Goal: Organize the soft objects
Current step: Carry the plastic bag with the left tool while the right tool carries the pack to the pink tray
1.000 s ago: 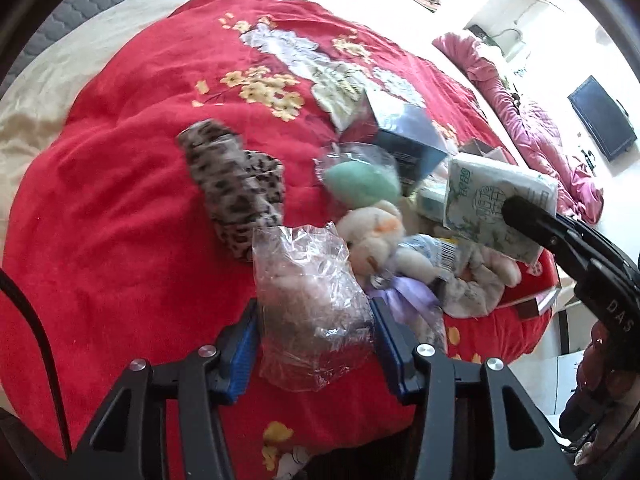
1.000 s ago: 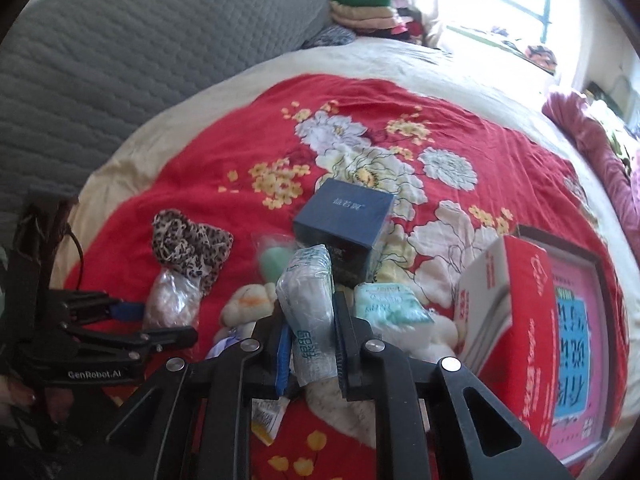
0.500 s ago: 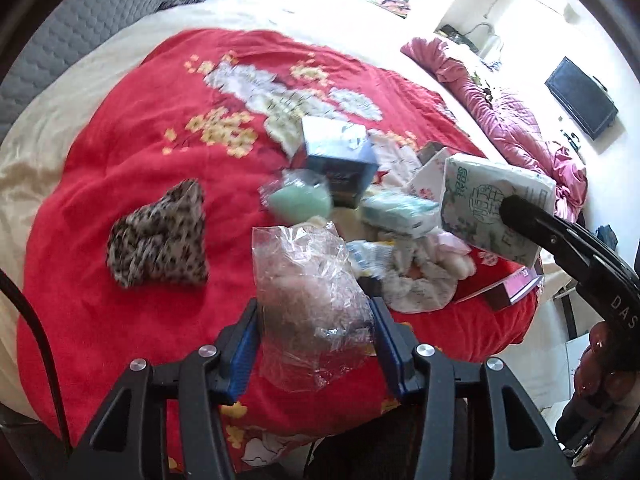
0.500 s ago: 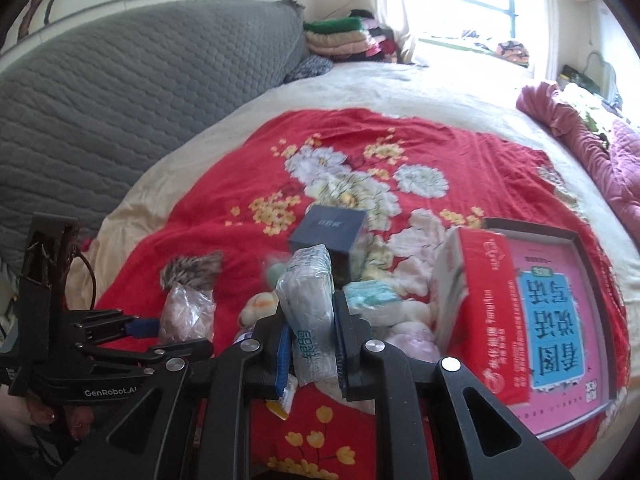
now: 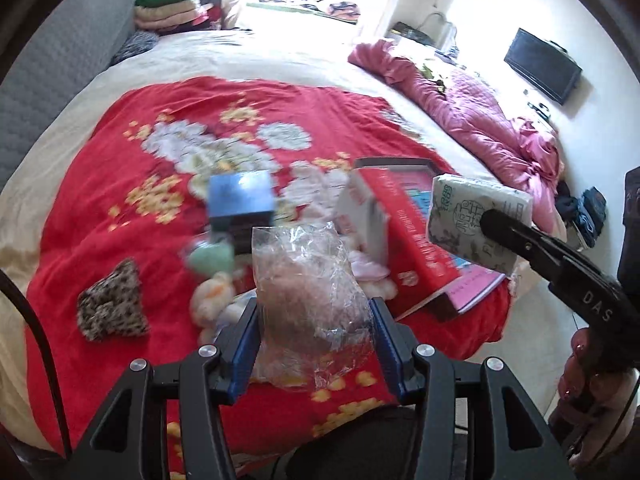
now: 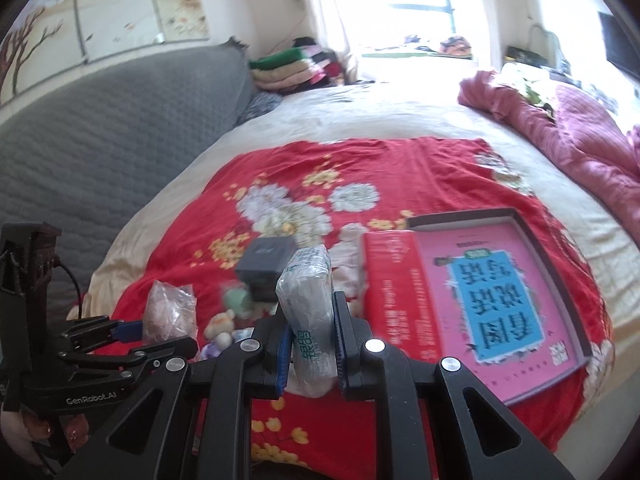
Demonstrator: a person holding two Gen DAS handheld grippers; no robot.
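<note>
The left gripper (image 5: 314, 316) has its blue-padded jaws clamped on a crinkled clear plastic bag holding a pinkish soft item (image 5: 310, 292), which stands up between the pads at the six o'clock part of the left wrist view, lifted clear of the red floral blanket (image 5: 100, 208) below. The right gripper (image 6: 310, 332) has its jaws pressed close on a white plastic-wrapped tissue pack with green print (image 6: 308, 304), held upright on its narrow edge; in the left wrist view that same pack appears at three o'clock, raised above the bedding.

On the blanket, a pile of things lies near the centre. A dark blue square box (image 5: 240, 200) sits at about eleven o'clock from the held bag, blurred. Just below it is a mint-green round soft item (image 5: 210, 258), and at about nine o'clock from the bag lies a small cream plush toy (image 5: 212, 296), touching the green item. A leopard-print fabric piece (image 5: 110, 308) lies apart from the pile, farther toward nine o'clock. At two o'clock from the bag a red box with white sides (image 5: 400, 228) rests in a dark shallow tray lined with a pink and blue printed sheet (image 6: 500, 288).

A crumpled pink quilt (image 5: 472, 116) lies at one o'clock on the cream bedsheet (image 5: 256, 56), and a grey quilted headboard (image 6: 100, 128) rises at nine o'clock in the right wrist view.
</note>
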